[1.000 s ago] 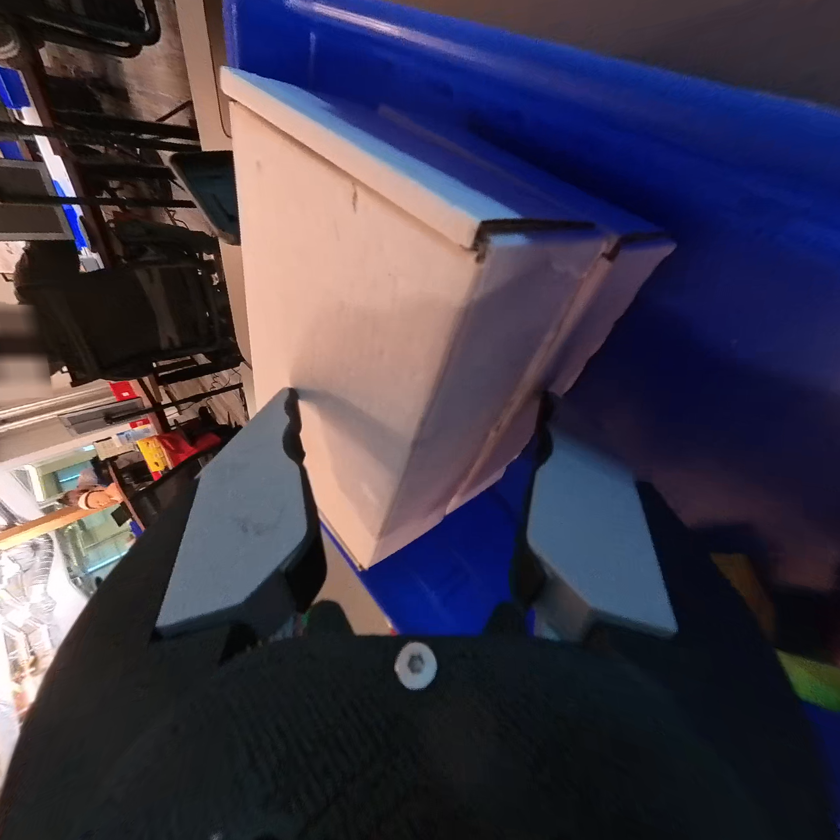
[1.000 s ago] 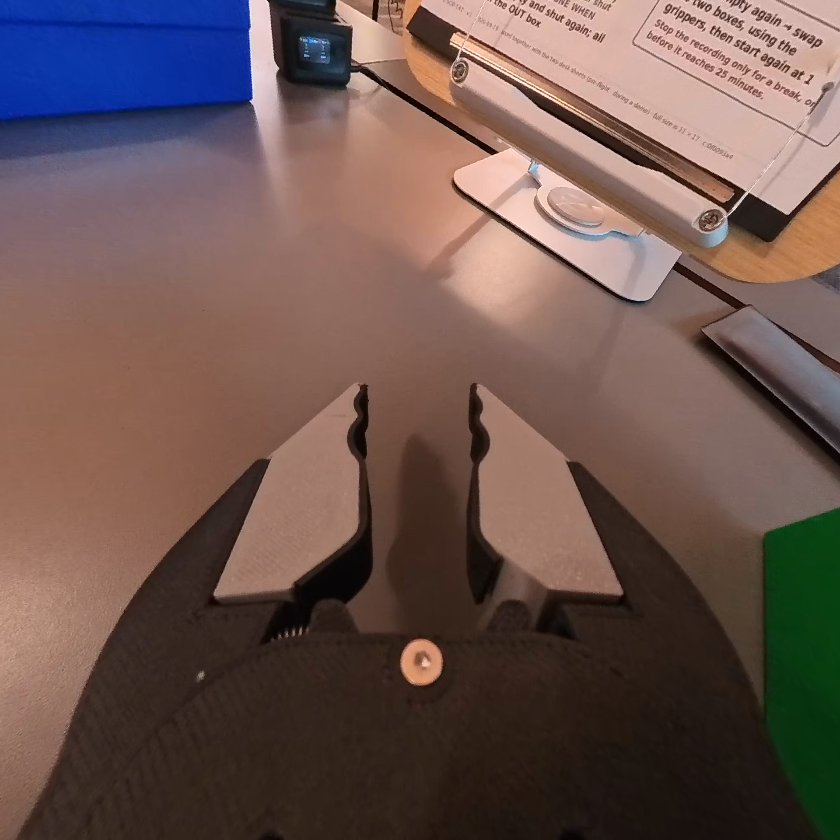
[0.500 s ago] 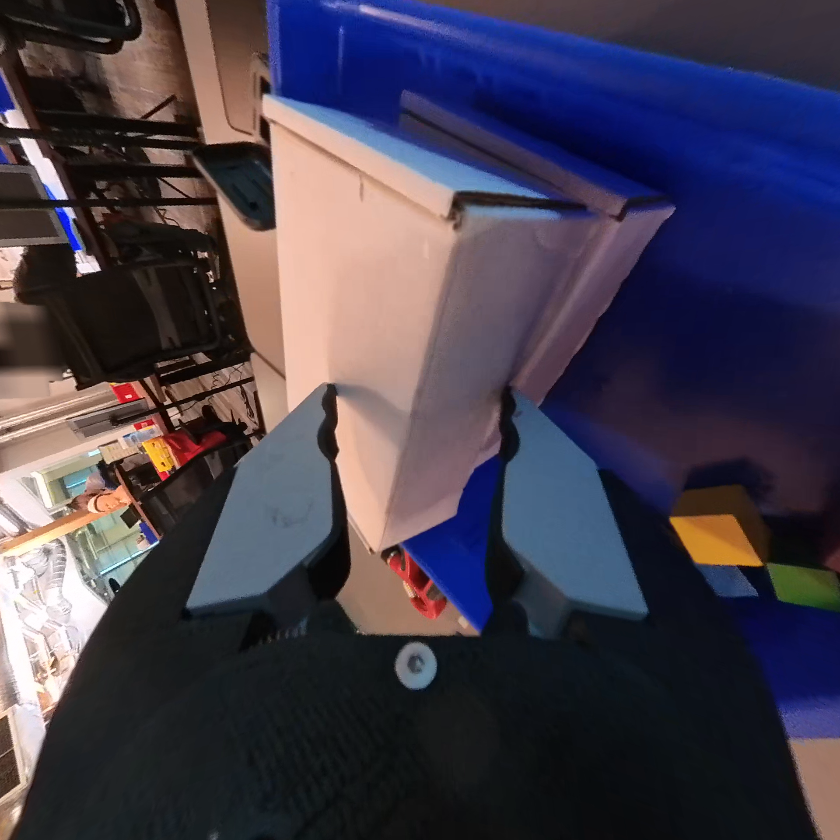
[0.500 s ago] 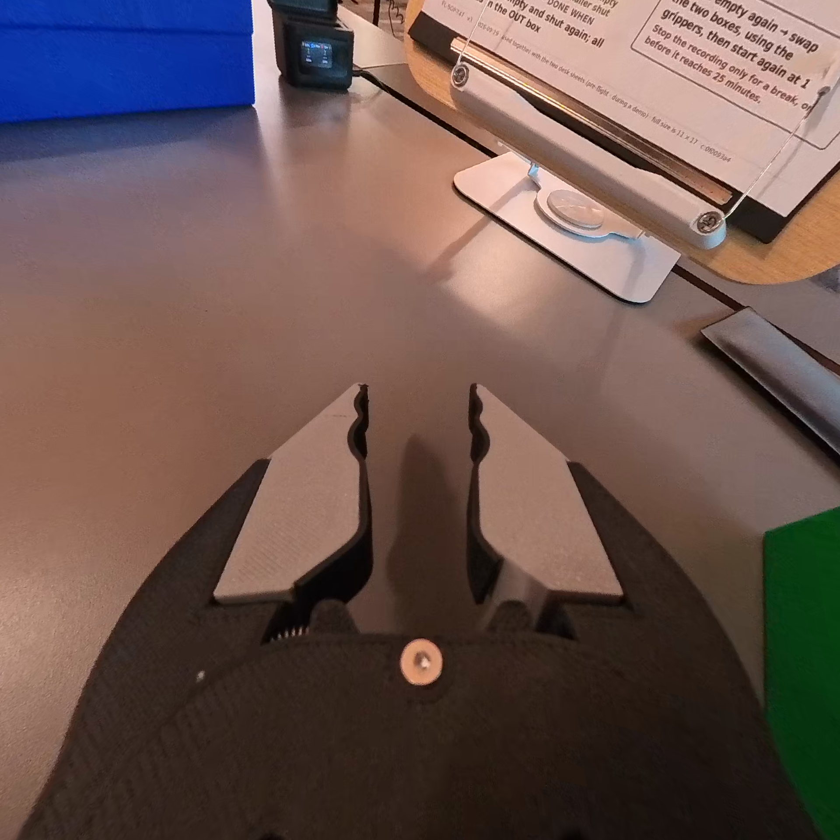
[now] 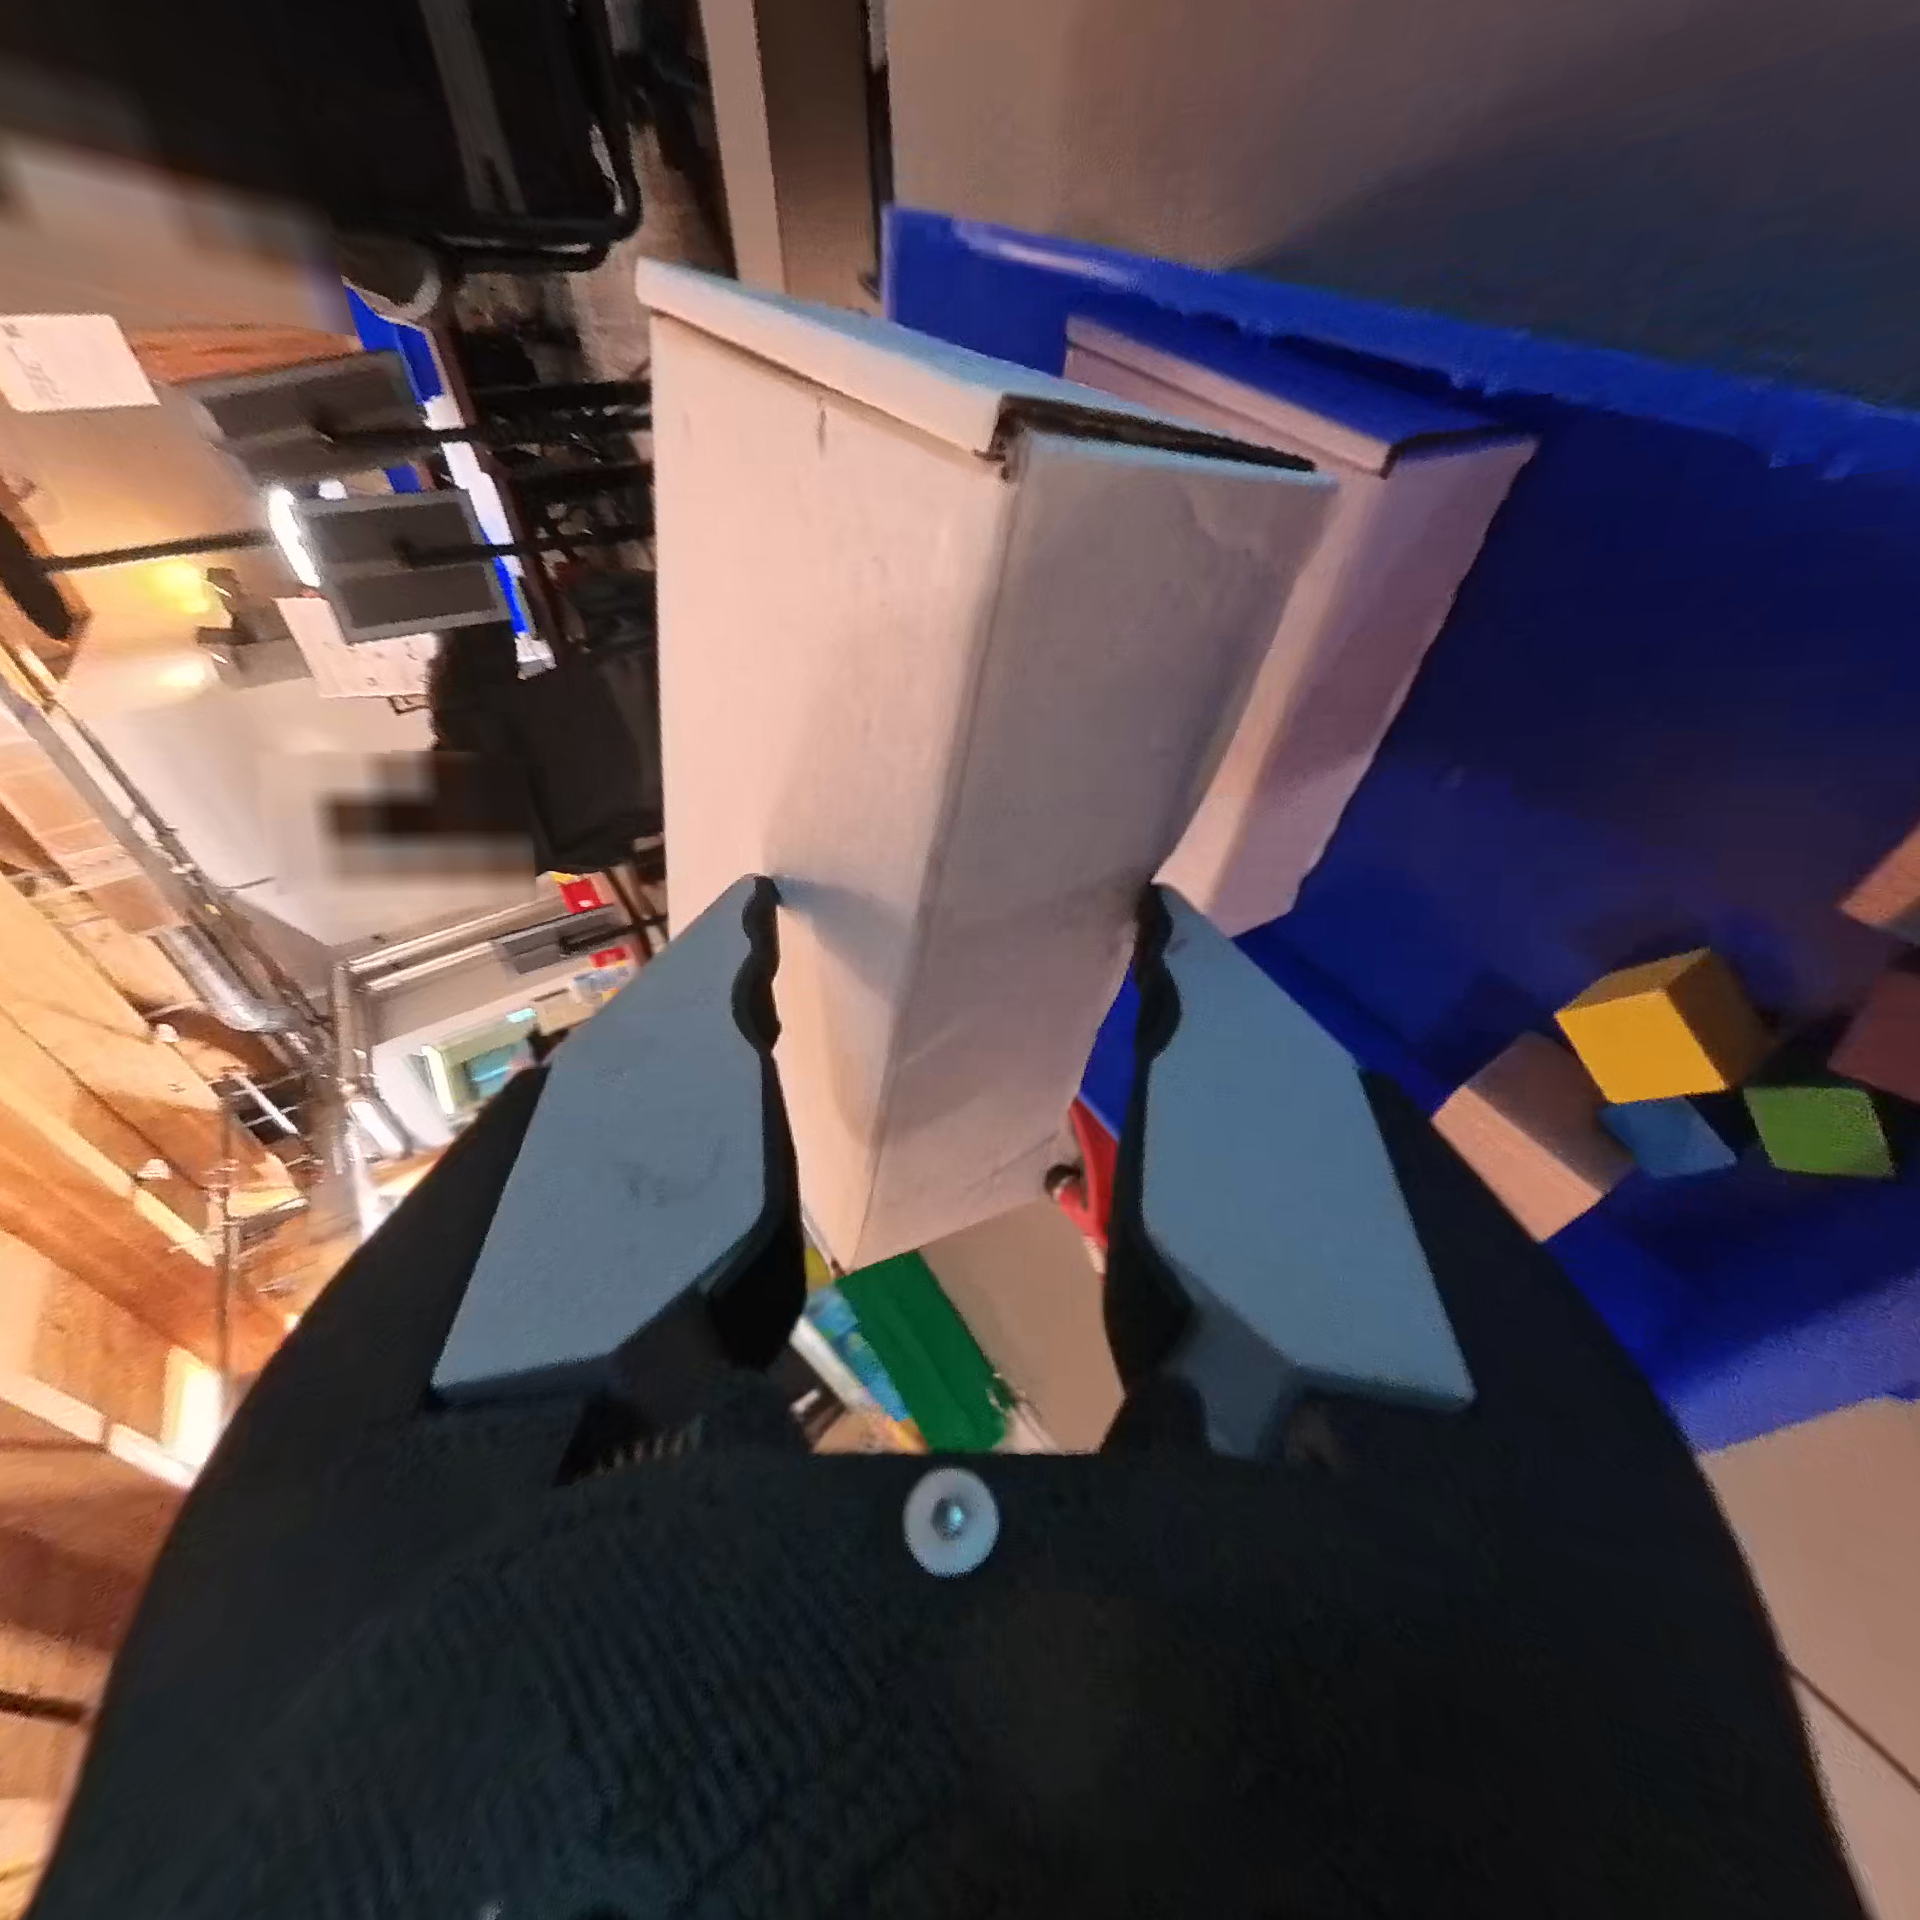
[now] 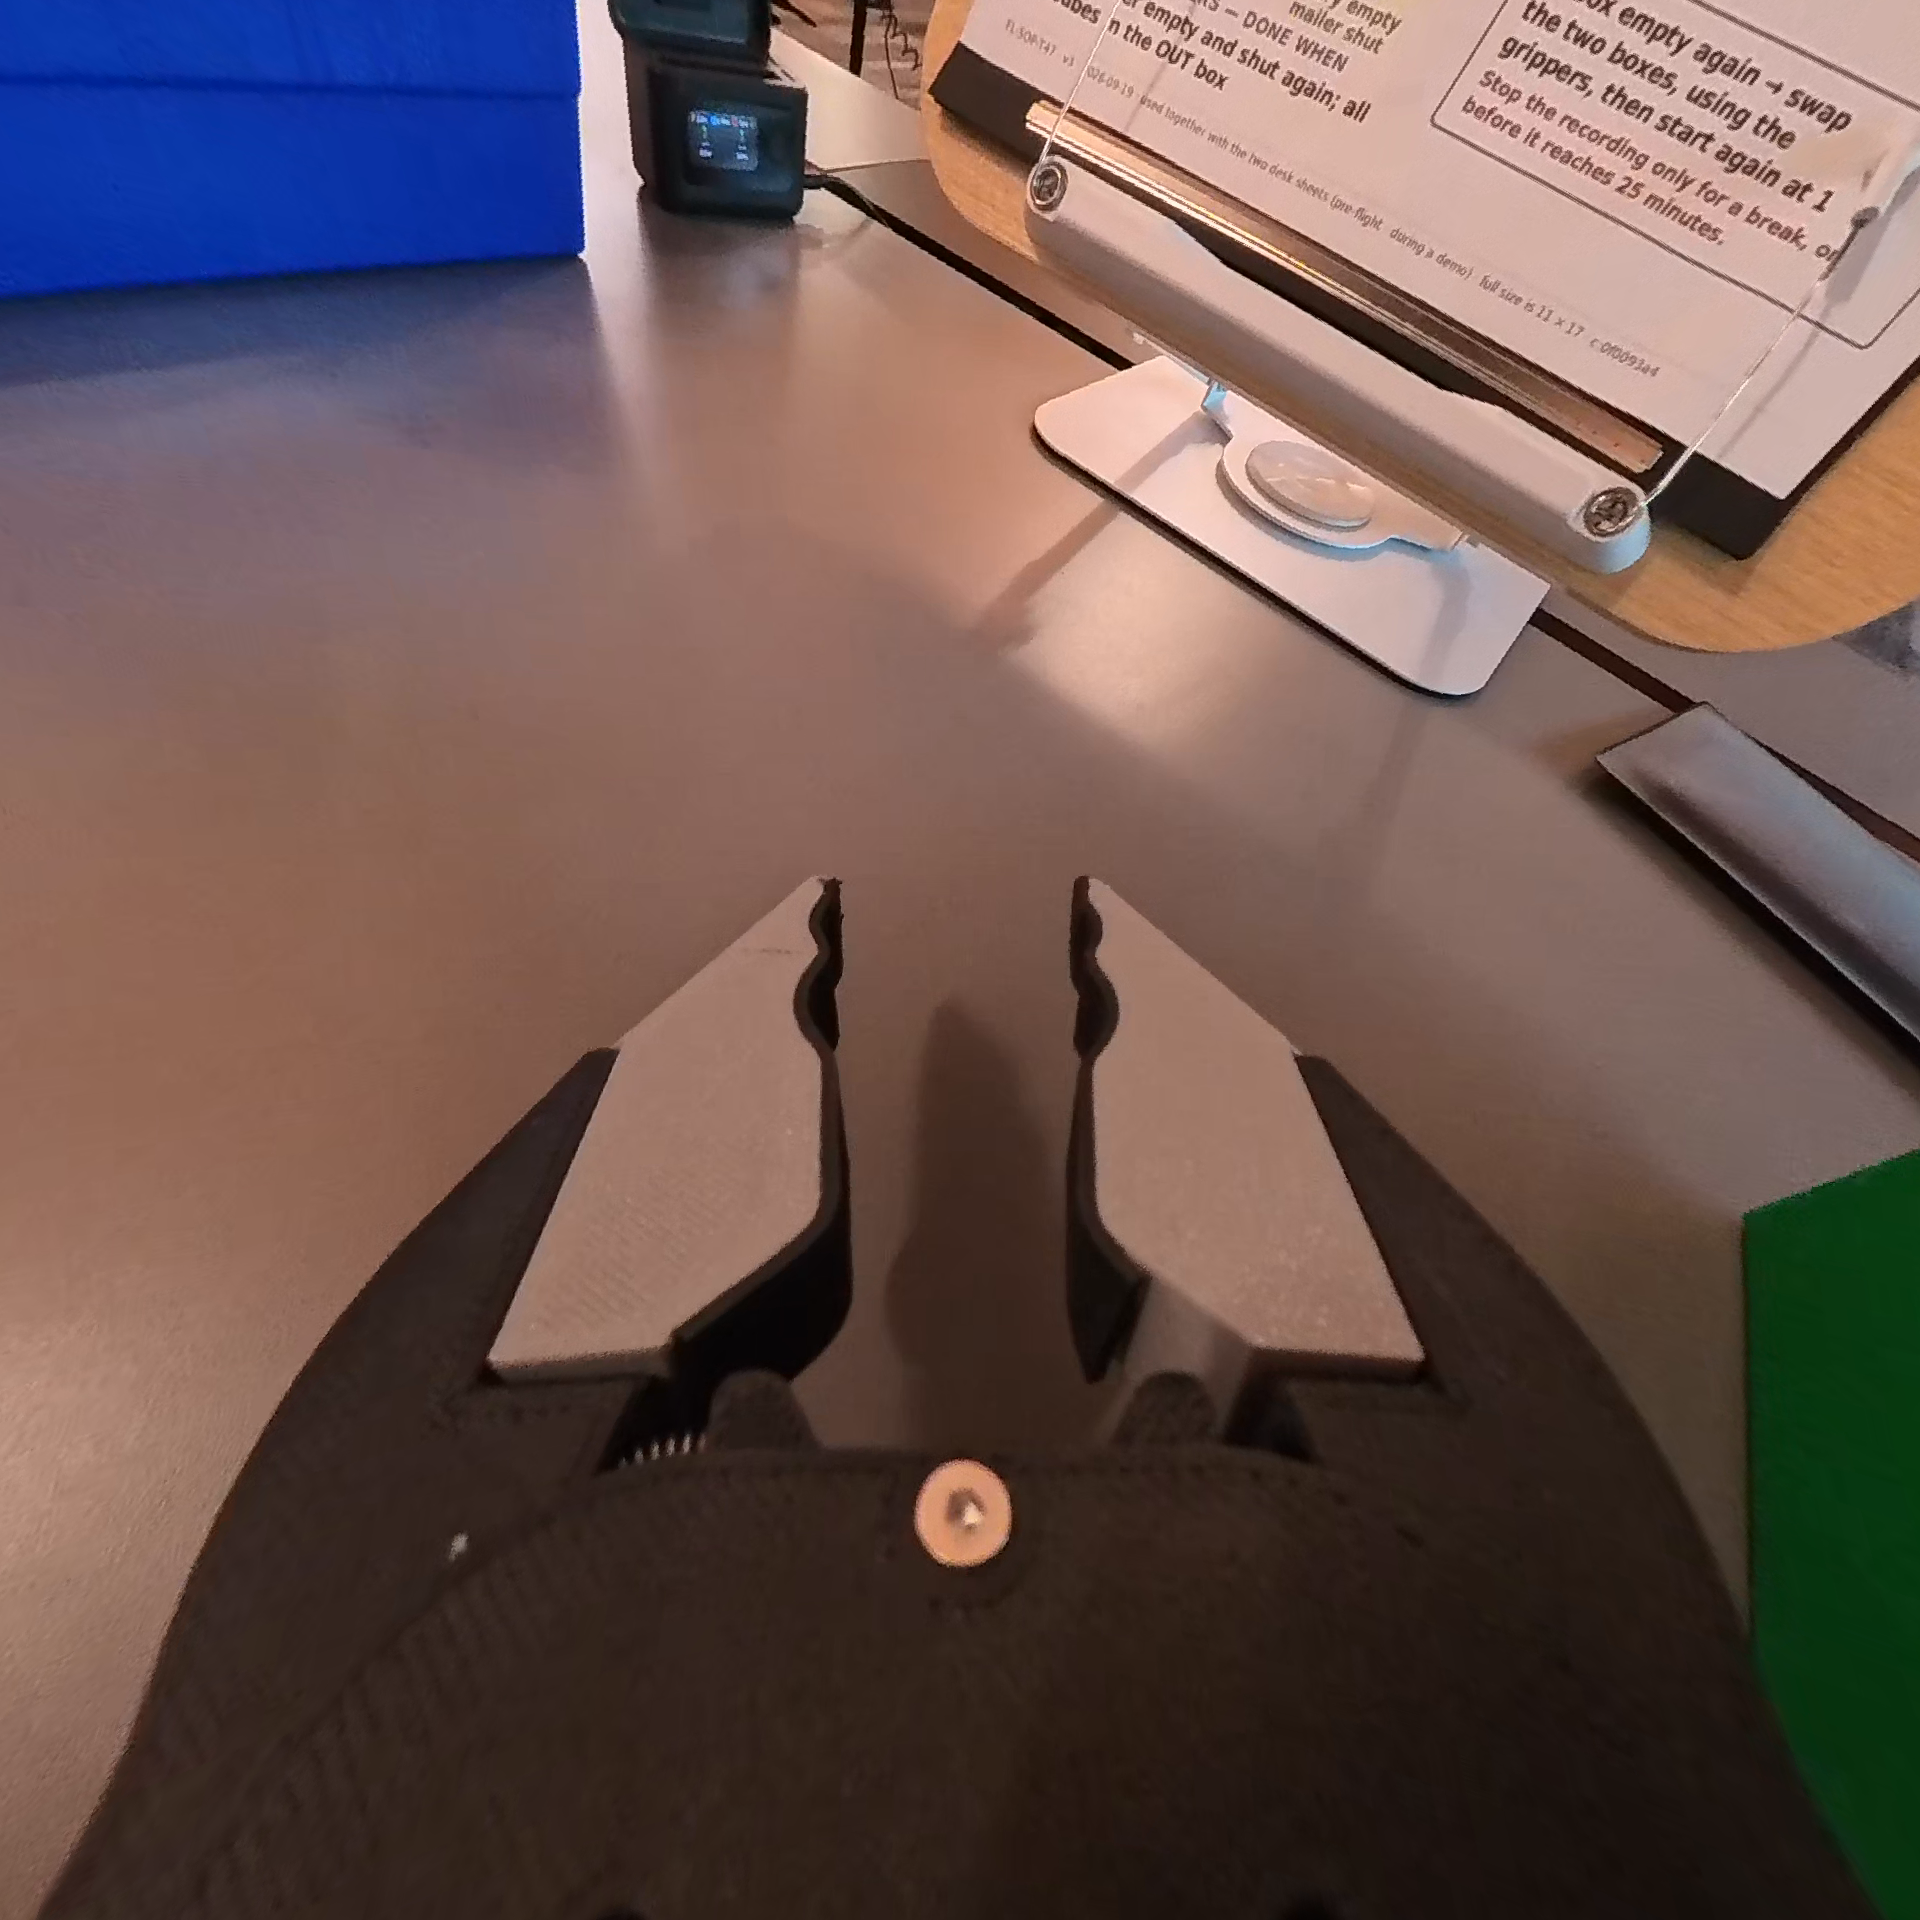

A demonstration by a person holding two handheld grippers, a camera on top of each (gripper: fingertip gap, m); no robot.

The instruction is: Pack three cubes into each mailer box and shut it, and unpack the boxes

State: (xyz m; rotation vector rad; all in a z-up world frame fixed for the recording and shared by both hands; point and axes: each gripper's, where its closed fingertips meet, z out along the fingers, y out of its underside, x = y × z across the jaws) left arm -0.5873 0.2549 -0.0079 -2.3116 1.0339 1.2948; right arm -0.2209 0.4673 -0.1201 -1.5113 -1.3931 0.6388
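My left gripper (image 5: pixel 951 894) is shut on the near end of a closed white mailer box (image 5: pixel 883 675) and holds it raised, its long side pointing away from me. A second white mailer box (image 5: pixel 1351 644) stands just behind it against the wall of a blue bin (image 5: pixel 1662 623). Loose cubes lie in the bin at the right: a yellow one (image 5: pixel 1652 1029), a green one (image 5: pixel 1818 1127), a light blue one (image 5: pixel 1662 1138) and a tan one (image 5: pixel 1527 1132). My right gripper (image 6: pixel 956 904) is open and empty, low over the grey table (image 6: pixel 520 623).
In the right wrist view a white stand holding a printed sheet (image 6: pixel 1351 468) is at the far right, a small black device with a screen (image 6: pixel 722 135) beside a blue bin wall (image 6: pixel 281 135) at the back, a green mat (image 6: pixel 1849 1507) at the right edge. About 45 cm separates my left fingertips from my right.
My left gripper closed on the nearer white box and drew it away from the second box and the bin wall. The cubes came into view. The right gripper has not moved.
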